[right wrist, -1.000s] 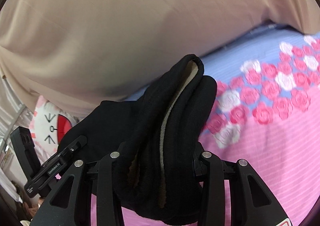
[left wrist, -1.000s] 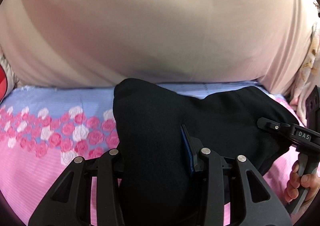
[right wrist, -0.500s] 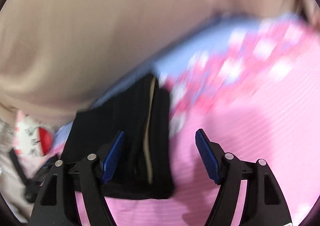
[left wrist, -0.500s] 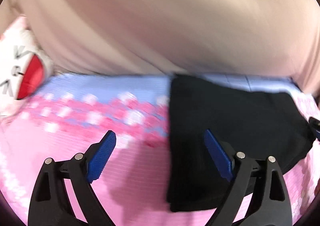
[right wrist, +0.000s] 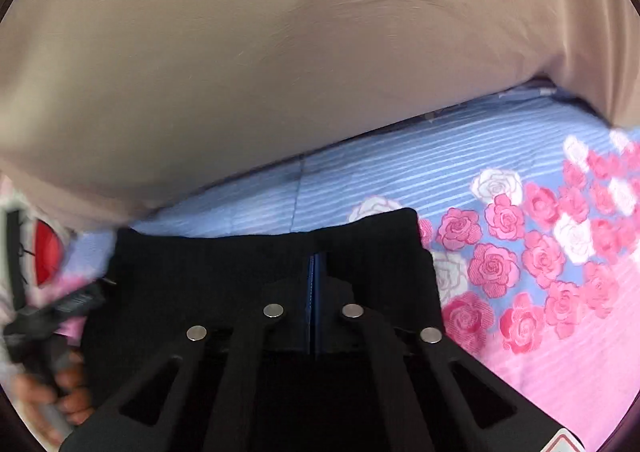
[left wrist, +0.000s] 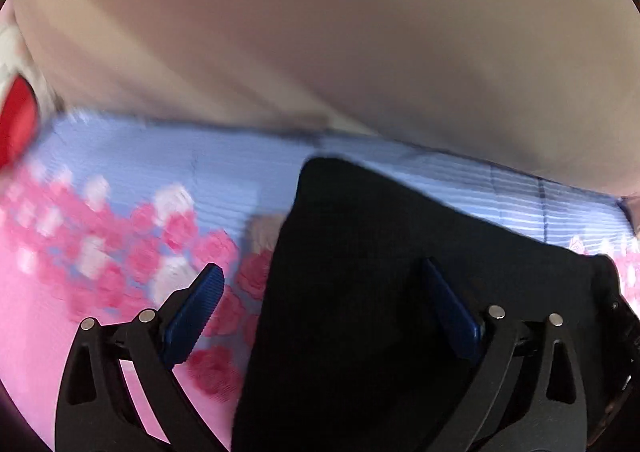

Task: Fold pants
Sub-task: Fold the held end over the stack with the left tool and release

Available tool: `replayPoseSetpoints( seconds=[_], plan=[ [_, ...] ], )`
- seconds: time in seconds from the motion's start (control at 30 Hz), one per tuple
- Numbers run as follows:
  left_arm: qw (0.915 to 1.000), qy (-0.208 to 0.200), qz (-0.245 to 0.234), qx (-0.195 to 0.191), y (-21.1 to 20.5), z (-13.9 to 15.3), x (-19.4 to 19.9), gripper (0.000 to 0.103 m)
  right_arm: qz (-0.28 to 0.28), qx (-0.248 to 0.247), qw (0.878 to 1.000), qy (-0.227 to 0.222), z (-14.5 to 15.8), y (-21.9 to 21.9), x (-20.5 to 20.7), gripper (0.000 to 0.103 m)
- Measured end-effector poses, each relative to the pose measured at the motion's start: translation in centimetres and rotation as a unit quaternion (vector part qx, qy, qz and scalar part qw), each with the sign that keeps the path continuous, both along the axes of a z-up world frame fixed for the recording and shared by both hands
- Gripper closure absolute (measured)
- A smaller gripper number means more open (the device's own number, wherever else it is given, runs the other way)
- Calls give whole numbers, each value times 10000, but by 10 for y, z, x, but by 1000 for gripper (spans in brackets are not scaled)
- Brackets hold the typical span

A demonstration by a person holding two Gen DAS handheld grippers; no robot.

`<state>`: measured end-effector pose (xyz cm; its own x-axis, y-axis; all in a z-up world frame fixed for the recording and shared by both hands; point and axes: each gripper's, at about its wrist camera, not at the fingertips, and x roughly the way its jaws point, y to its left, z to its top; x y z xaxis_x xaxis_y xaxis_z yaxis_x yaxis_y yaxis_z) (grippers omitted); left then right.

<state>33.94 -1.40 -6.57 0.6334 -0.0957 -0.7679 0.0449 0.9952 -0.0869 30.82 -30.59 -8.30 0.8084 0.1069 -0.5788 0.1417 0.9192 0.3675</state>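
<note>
Black pants [right wrist: 224, 276] folded flat on bedsheet [right wrist: 560, 364]; room to right.

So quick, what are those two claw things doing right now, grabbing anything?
Left gripper: fingers just opened wide, gripping nothing, over the black pants.
Right gripper: fingers just closed together, empty.

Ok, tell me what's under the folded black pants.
The folded black fleece pants lie on the pink and blue rose-print bedsheet, which shows around them. Whatever is directly beneath them is covered.

The folded pants [right wrist: 248, 272] lie on the bedsheet [right wrist: 540, 352], with the big pillow [right wrist: 280, 72] behind them
</note>
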Motion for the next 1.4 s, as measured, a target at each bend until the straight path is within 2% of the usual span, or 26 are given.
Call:
replayPoseSetpoints(
  seconds=[0.03,0.13,0.23,0.27,0.3,0.37,0.5,0.6,0.67,0.7,0.77,0.83,0.97,1.03,1.07,1.1,1.17,1.2,1.3,1.4],
  plan=[
    [9998,1,70,-195,7,1,-1,6,33,-63,10000,-9,0,1,-1,103],
    [9998,-147,85,85,1,4,-7,5,24,-337,9994,-17,2,9,-1,103],
    [9983,-377,57,447,-7,16,-21,5,-94,-209,9997,-15,6,10,-10,103],
    [9970,-508,19,578,-8,23,-31,6,-168,-256,9995,-23,12,13,-18,103],
    [9956,-633,-55,688,-10,30,-43,6,-239,-371,9990,-74,19,16,-30,97],
    [9942,-697,-221,793,-10,39,-63,6,-231,-578,9980,-146,30,17,-51,96],
    [9945,-616,-451,723,-7,52,-101,6,-60,-1001,9946,-258,47,38,-91,96],
    [9939,-545,-537,788,-10,53,-120,6,28,-1236,9923,-76,37,48,-105,96],
    [9924,-475,-524,1004,-12,44,-129,6,-40,-1351,9907,152,22,43,-107,99],
    [9918,-431,-495,1097,-10,37,-129,6,-104,-1301,9909,313,10,36,-108,103],
    [9911,-325,-429,1216,-7,27,-127,5,-66,-1135,9933,221,2,27,-115,103],
    [9925,-330,-400,1110,1,17,-123,5,-81,-1127,9932,271,6,27,-118,103],
    [9926,-350,-359,1105,1,30,-134,5,-107,-1183,9929,71,21,40,-133,101],
    [9913,-417,-402,1179,0,34,-140,5,-124,-1276,9915,238,11,38,-129,103],
    [9904,-395,-387,1269,-1,33,-142,5,-138,-1154,9925,386,4,33,-125,103],
    [9901,-319,-354,1319,1,31,-146,5,-168,-832,9958,343,4,26,-129,103],
    [9925,-311,-451,1090,8,34,-161,5,-191,-623,9975,273,15,27,-143,102],
    [9932,-371,-499,983,12,38,-173,5,-235,-642,9976,114,25,30,-157,94],
    [9912,-740,-593,927,18,49,-211,5,-311,-712,9968,-170,36,43,-195,91],
    [9882,-1116,-722,754,22,53,-245,5,-451,-865,9949,-262,31,56,-227,90]
  ],
)
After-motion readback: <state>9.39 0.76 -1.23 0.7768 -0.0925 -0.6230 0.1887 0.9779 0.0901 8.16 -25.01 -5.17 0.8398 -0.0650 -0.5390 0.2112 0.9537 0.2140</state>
